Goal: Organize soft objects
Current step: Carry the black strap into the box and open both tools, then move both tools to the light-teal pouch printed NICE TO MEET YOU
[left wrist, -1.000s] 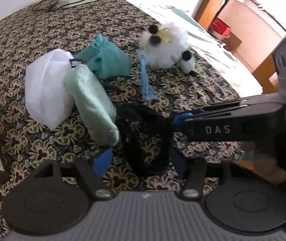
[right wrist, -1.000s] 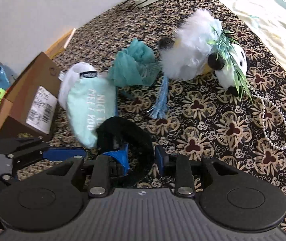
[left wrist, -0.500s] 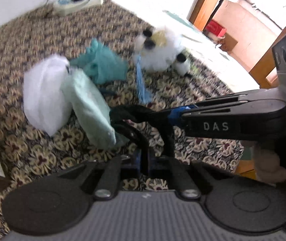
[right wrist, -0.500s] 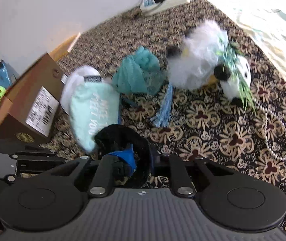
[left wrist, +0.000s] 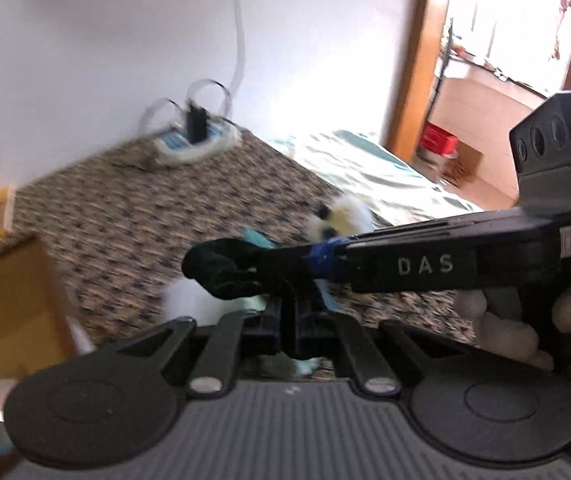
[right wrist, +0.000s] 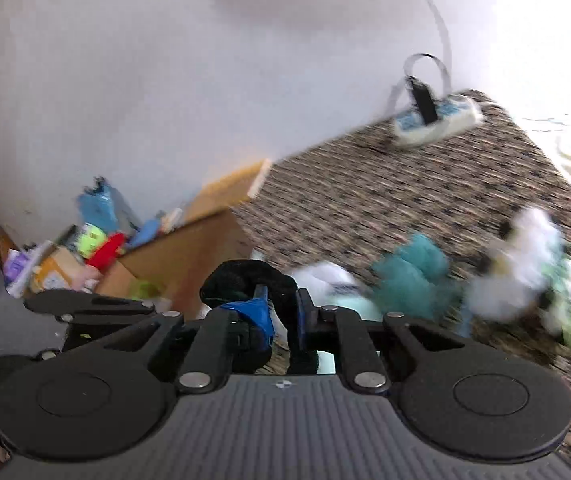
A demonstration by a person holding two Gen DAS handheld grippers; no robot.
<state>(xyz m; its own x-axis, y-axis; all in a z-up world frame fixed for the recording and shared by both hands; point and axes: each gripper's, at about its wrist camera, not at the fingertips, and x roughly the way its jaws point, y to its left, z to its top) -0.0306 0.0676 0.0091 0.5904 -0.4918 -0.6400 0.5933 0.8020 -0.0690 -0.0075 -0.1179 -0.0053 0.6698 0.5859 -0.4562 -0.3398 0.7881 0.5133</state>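
Both grippers hold one black fabric piece (left wrist: 225, 268), lifted above the patterned bedspread (left wrist: 125, 216). My left gripper (left wrist: 291, 322) is shut on its lower part. My right gripper (right wrist: 283, 314) is shut on it too, and the fabric (right wrist: 245, 280) bunches above its blue pads. The right gripper also reaches across the left wrist view (left wrist: 317, 264). On the bed lie a white fluffy plush (right wrist: 525, 268), a teal cloth (right wrist: 417, 272) and a pale mint and white pouch (right wrist: 325, 280). Both views are blurred.
An open cardboard box (right wrist: 189, 248) stands left of the bed, seen also in the left wrist view (left wrist: 9, 304). Toys and clutter (right wrist: 85, 248) lie beyond it. A power strip (right wrist: 433, 118) sits by the wall. A doorway (left wrist: 485, 60) is at right.
Both grippers have risen and tilted up with the black fabric, lifting it off the bedspread. The left gripper closed on it about half a second ago.
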